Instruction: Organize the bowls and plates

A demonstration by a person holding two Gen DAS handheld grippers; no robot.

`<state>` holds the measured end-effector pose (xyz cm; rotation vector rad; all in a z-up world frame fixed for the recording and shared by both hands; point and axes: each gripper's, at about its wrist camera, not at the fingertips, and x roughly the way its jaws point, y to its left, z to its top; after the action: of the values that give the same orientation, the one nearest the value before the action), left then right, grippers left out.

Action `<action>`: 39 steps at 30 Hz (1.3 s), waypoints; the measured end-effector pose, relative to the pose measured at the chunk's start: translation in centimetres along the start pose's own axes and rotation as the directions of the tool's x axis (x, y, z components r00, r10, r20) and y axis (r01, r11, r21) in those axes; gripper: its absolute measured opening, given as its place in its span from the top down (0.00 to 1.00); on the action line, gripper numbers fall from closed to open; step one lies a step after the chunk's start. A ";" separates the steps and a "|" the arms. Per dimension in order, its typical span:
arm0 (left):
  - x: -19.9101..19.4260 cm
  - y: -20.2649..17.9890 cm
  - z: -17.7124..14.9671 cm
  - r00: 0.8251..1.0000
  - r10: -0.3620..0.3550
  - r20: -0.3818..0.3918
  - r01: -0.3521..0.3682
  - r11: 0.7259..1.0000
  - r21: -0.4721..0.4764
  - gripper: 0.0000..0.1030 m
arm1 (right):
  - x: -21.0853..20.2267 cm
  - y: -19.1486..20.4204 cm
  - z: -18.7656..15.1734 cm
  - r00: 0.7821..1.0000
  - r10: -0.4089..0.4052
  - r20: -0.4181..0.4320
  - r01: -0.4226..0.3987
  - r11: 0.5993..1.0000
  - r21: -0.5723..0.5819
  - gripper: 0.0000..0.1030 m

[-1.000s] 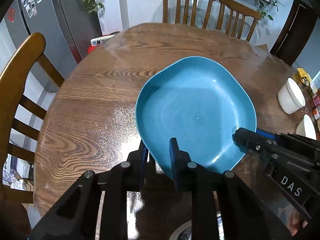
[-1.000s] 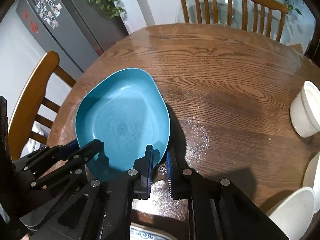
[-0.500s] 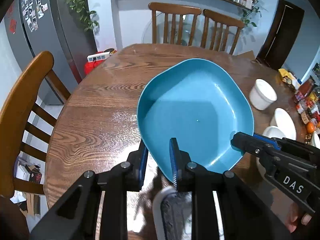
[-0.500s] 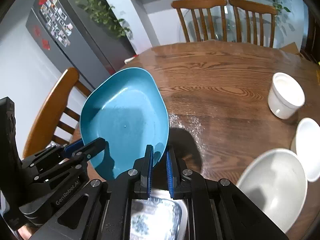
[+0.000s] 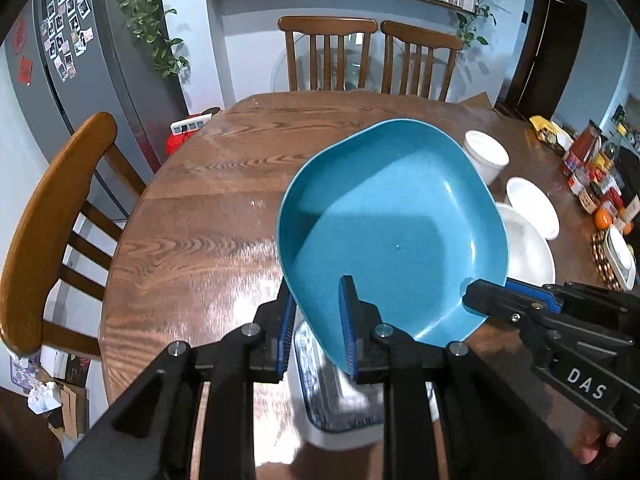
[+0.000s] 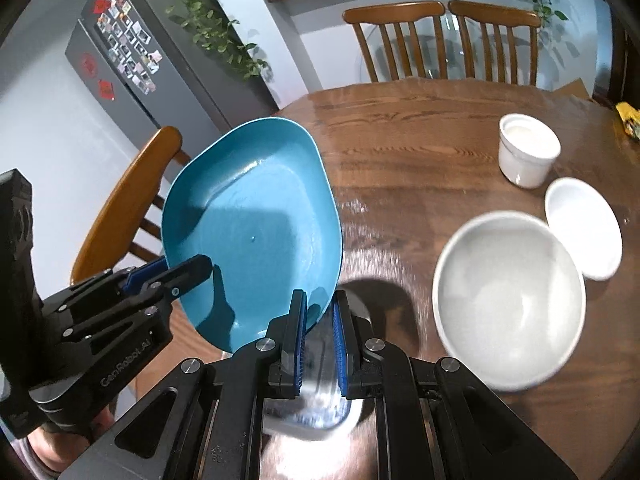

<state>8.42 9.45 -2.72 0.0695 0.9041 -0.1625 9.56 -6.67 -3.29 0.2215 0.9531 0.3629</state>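
A blue plate point(image 5: 392, 236) point(image 6: 252, 216) hangs tilted above the wooden table point(image 5: 200, 220) point(image 6: 420, 128), held at its near rim from two sides. My left gripper point(image 5: 318, 304) is shut on the rim's near-left part. It also shows at the left of the right wrist view, as the left gripper point(image 6: 192, 272). My right gripper point(image 6: 320, 304) is shut on the rim's near-right part, seen again in the left wrist view as the right gripper point(image 5: 480, 300). Right of the plate stand a large white bowl point(image 6: 508, 300) point(image 5: 528, 252), a small white dish point(image 6: 584, 228) point(image 5: 532, 204) and a white cup point(image 6: 528, 156) point(image 5: 486, 156).
A white rectangular dish with a blue pattern point(image 5: 336, 404) point(image 6: 312, 408) lies blurred under the grippers at the near edge. Jars and bottles point(image 5: 592, 172) crowd the table's far right. Wooden chairs point(image 5: 52, 220) point(image 6: 440, 40) stand left and behind.
Both grippers have lifted the blue plate and carried it back and to the right. The white bowl, dish and cup, and the patterned dish below, have come into view.
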 end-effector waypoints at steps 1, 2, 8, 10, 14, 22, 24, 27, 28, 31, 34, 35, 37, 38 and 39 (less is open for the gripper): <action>-0.1 -0.1 -0.3 1.000 0.002 -0.003 -0.002 1.000 0.003 0.82 | -0.3 0.0 -0.4 1.000 0.001 0.001 -0.001 1.000 0.001 0.87; -0.3 -0.3 -0.7 1.000 0.003 -0.005 -0.003 1.000 0.006 0.82 | -0.6 0.0 -0.9 1.000 0.003 0.001 -0.003 1.000 0.002 0.87; -1.3 -0.9 -2.5 1.000 0.013 -0.005 -0.013 1.000 0.019 0.81 | -1.9 -0.1 -3.2 1.000 0.014 0.001 -0.014 1.000 0.013 0.87; -1.4 -0.9 -3.0 1.000 0.016 -0.010 -0.016 1.000 0.018 0.81 | -1.8 0.0 -3.9 1.000 0.017 -0.010 -0.016 1.000 0.013 0.87; -1.0 -0.7 -4.2 0.999 0.022 -0.036 -0.021 1.000 0.014 0.81 | -1.5 0.1 -4.9 0.999 0.024 -0.032 -0.024 1.000 0.020 0.87; 0.0 -0.3 -5.5 0.996 0.034 -0.081 -0.034 0.999 0.002 0.81 | 0.1 0.4 -6.1 0.996 0.033 -0.084 -0.031 0.999 0.026 0.87; 0.4 -0.1 -5.7 0.995 0.035 -0.092 -0.036 0.999 -0.005 0.81 | 0.5 0.6 -6.3 0.995 0.032 -0.095 -0.030 0.999 0.024 0.87; 1.0 0.3 -6.0 0.993 0.035 -0.110 -0.036 0.999 -0.014 0.81 | 1.3 0.7 -6.4 0.993 0.034 -0.114 -0.031 0.999 0.024 0.87; 1.1 0.4 -6.0 0.993 0.036 -0.114 -0.038 0.999 -0.015 0.81 | 1.5 0.7 -6.4 0.992 0.034 -0.119 -0.031 0.999 0.024 0.87; 1.8 0.7 -6.0 0.991 0.034 -0.131 -0.037 0.999 -0.019 0.81 | 2.1 0.7 -6.5 0.990 0.034 -0.134 -0.031 0.999 0.027 0.87; 2.4 0.8 -6.1 0.988 0.033 -0.149 -0.036 0.999 -0.017 0.81 | 2.6 0.5 -6.5 0.988 0.035 -0.148 -0.030 0.999 0.034 0.87; 2.7 0.9 -6.2 0.987 0.034 -0.156 -0.036 0.999 -0.015 0.81 | 2.7 0.5 -6.5 0.988 0.035 -0.152 -0.029 0.999 0.036 0.87; 3.3 1.0 -6.3 0.985 0.033 -0.170 -0.036 0.999 -0.015 0.81 | 3.0 0.4 -6.7 0.986 0.036 -0.163 -0.029 0.999 0.043 0.87; 3.5 1.0 -6.4 0.984 0.032 -0.176 -0.035 0.999 -0.017 0.81 | 3.2 0.4 -6.7 0.985 0.036 -0.168 -0.029 0.999 0.046 0.87; 3.8 1.1 -6.4 0.982 0.029 -0.185 -0.033 0.999 -0.019 0.81 | 3.5 0.4 -6.8 0.984 0.037 -0.175 -0.028 0.998 0.052 0.87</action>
<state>5.93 10.92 -9.70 0.0788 1.0892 -0.1182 5.72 -4.78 -9.60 0.2530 1.1344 0.3940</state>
